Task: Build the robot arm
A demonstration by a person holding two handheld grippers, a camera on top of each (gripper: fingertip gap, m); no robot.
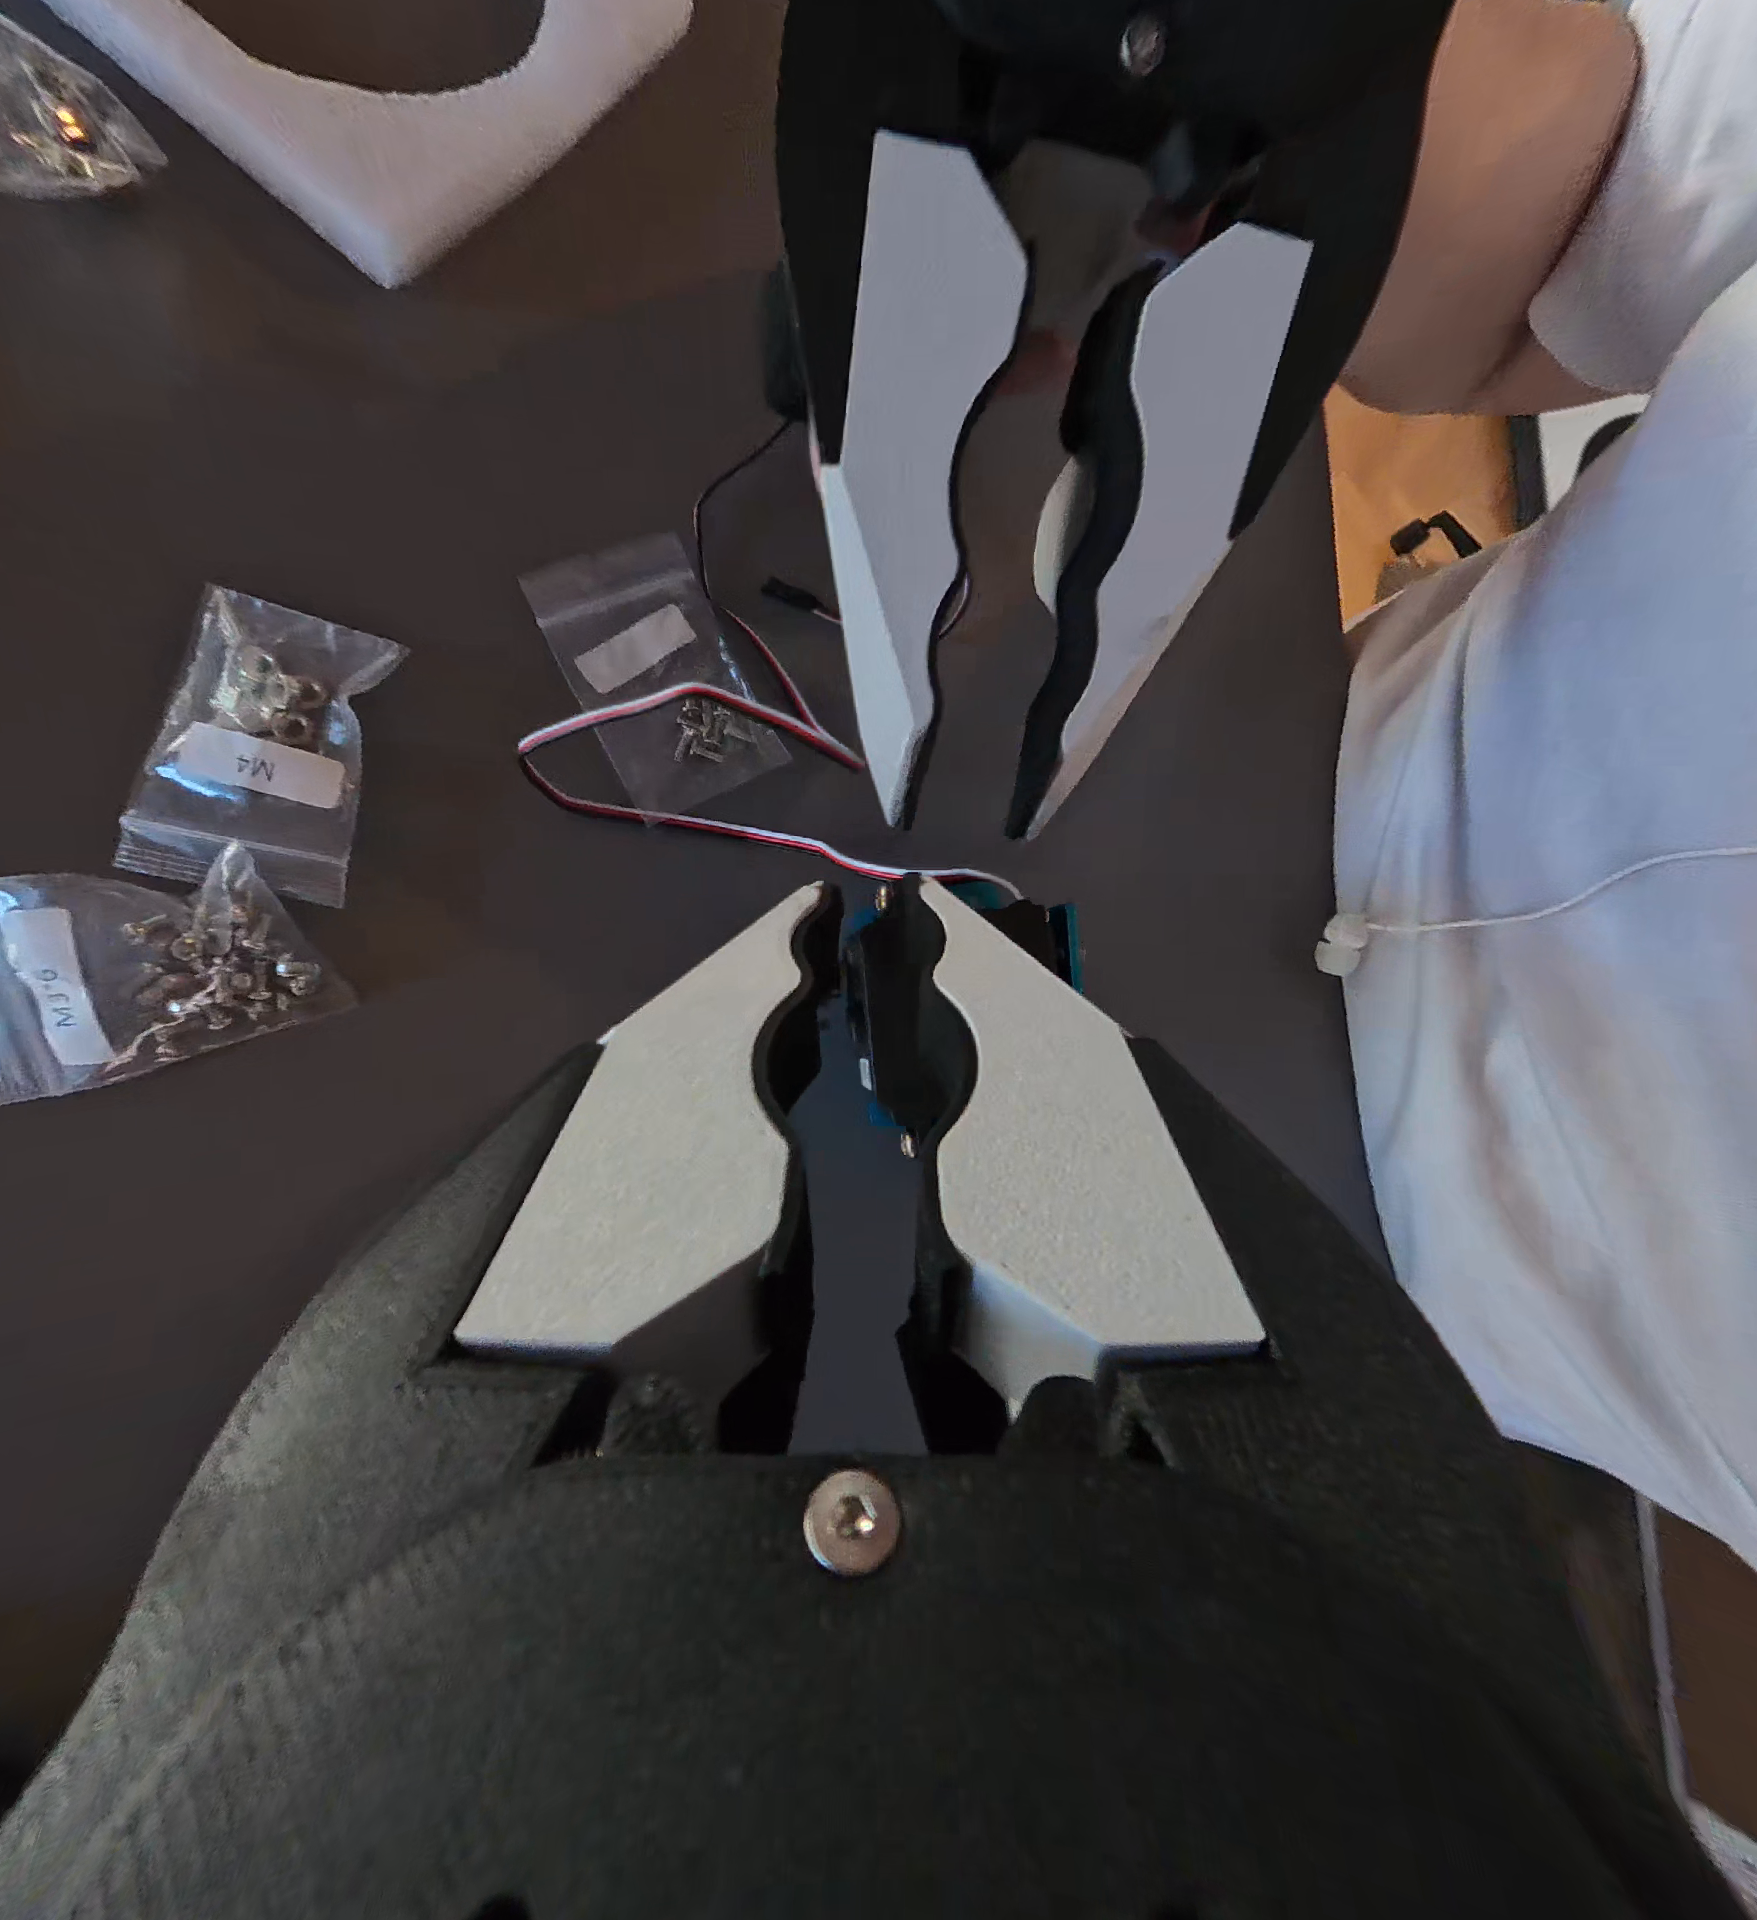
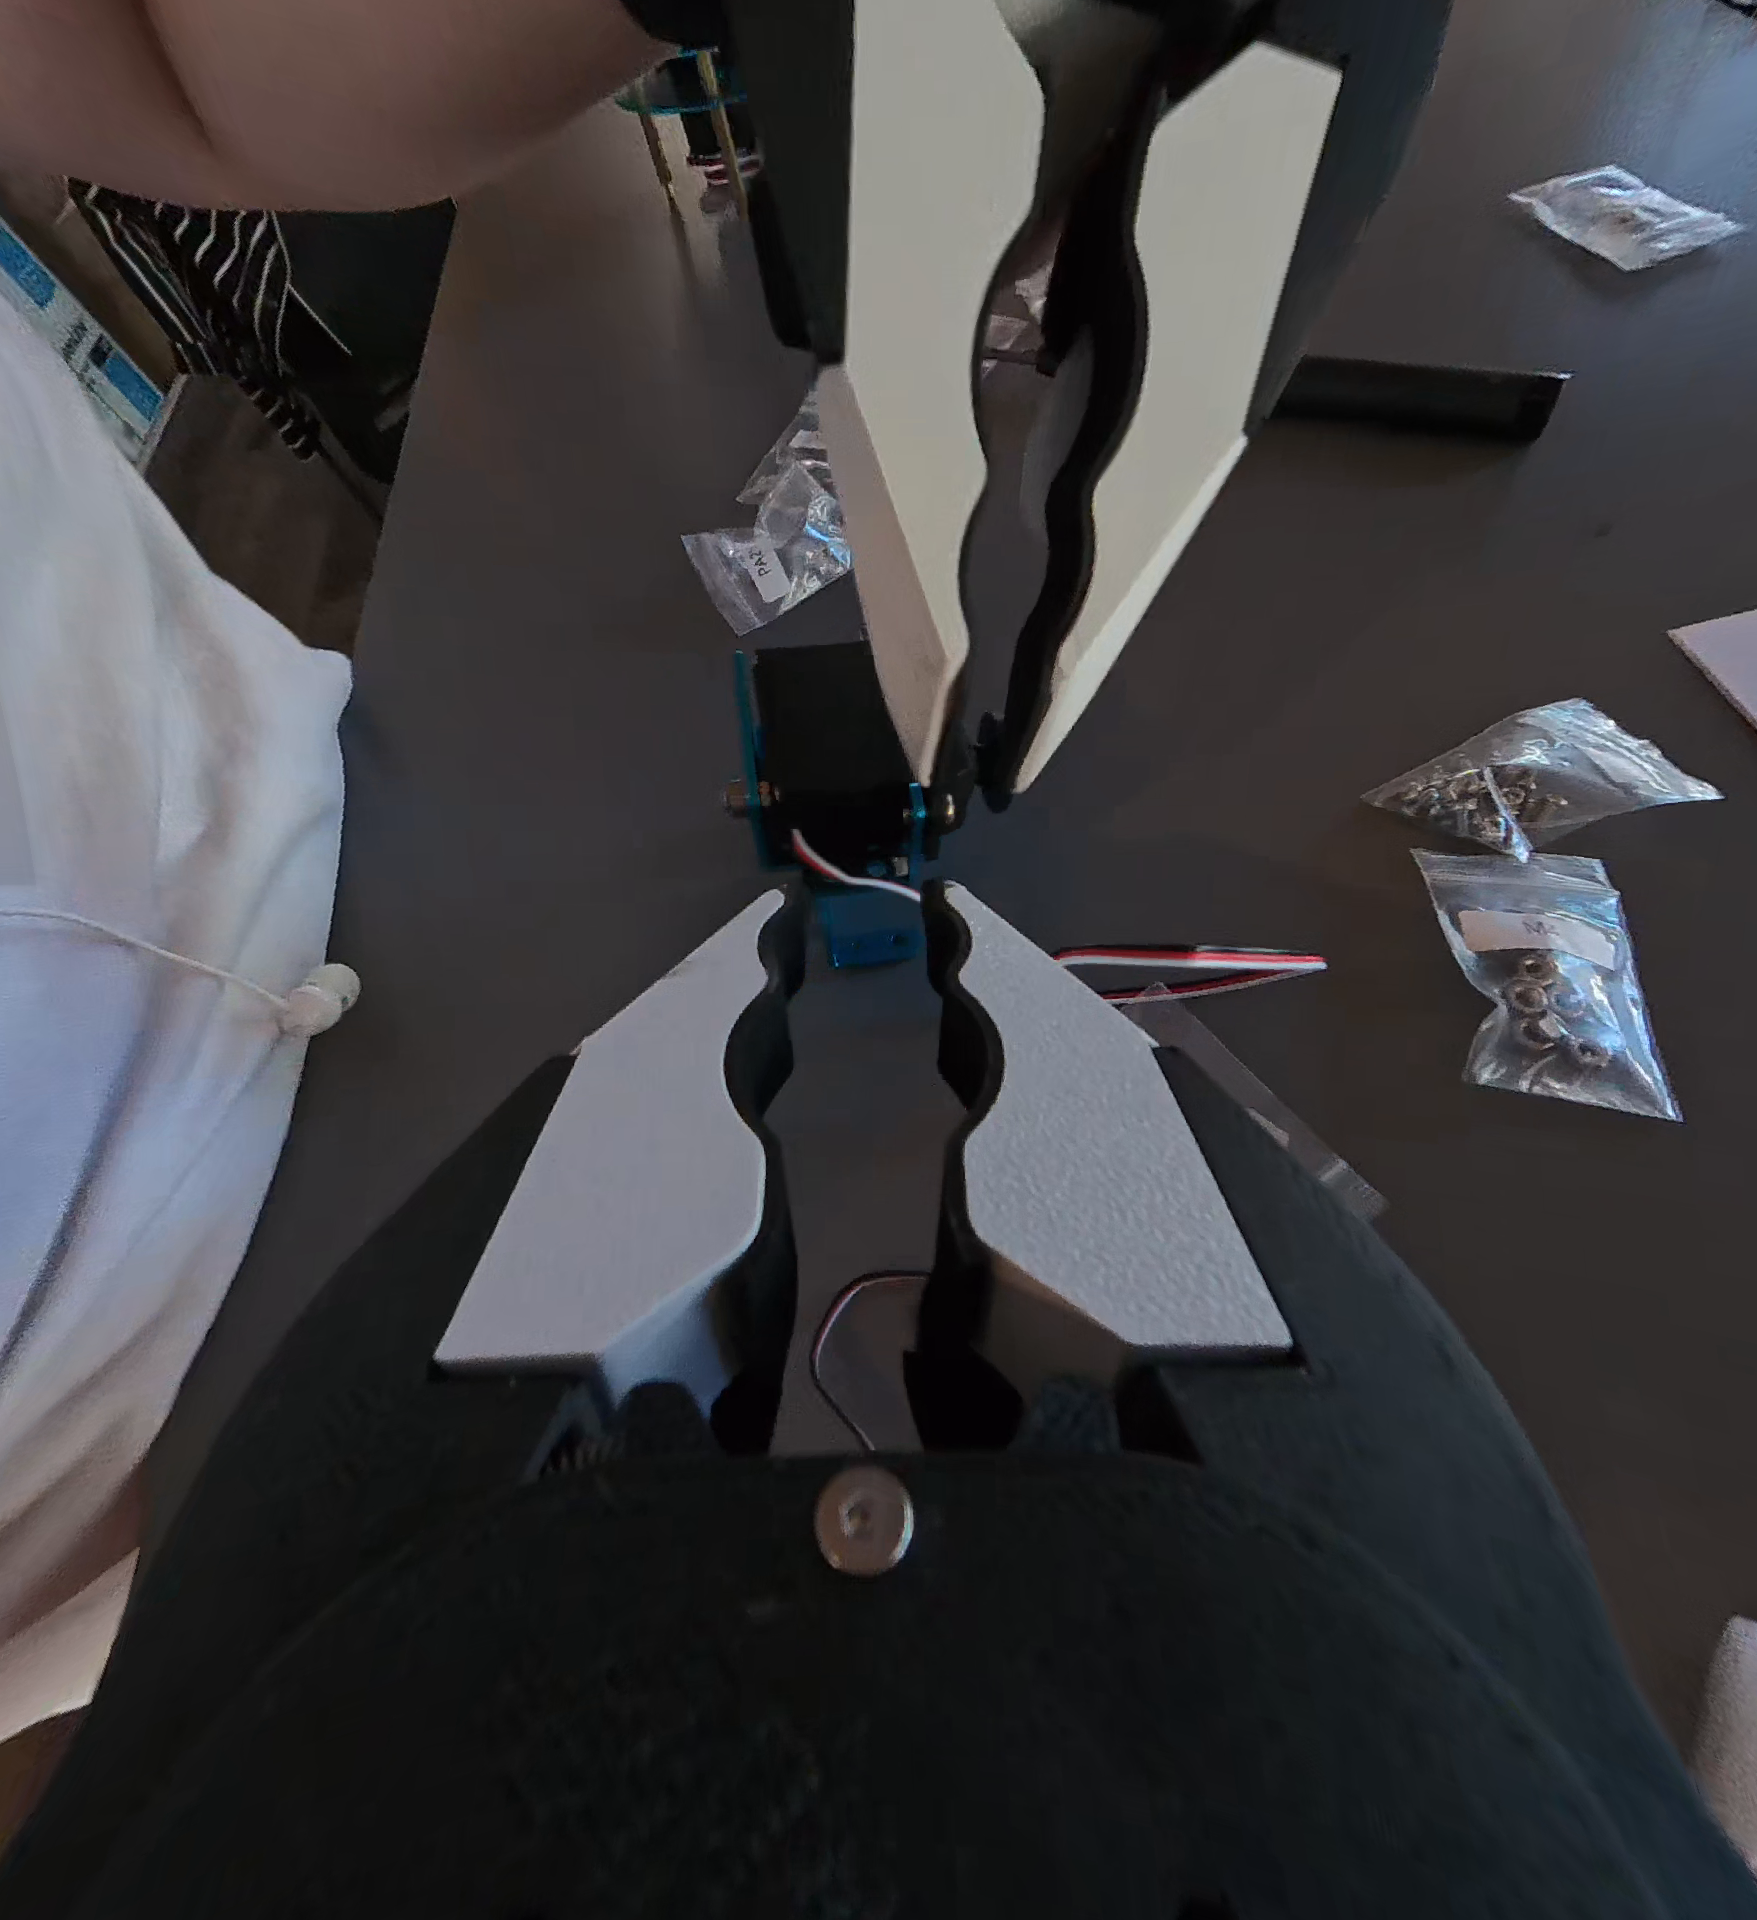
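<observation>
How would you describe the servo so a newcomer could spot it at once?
On the dark table, find the left gripper. Clamped in its jaws is the servo. Unlike the clear hardware bags around it, it is a black block in a blue bracket, trailing a striped lead.

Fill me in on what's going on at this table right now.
A person in a white shirt holds a gripper in each hand over a dark table. The left gripper is shut on a black servo in a blue bracket, held above the tabletop. The right gripper faces it tip to tip, open, its tips right by the bracket but gripping nothing. The servo's red, white and black wire trails across the table among small clear bags of screws and nuts.
</observation>
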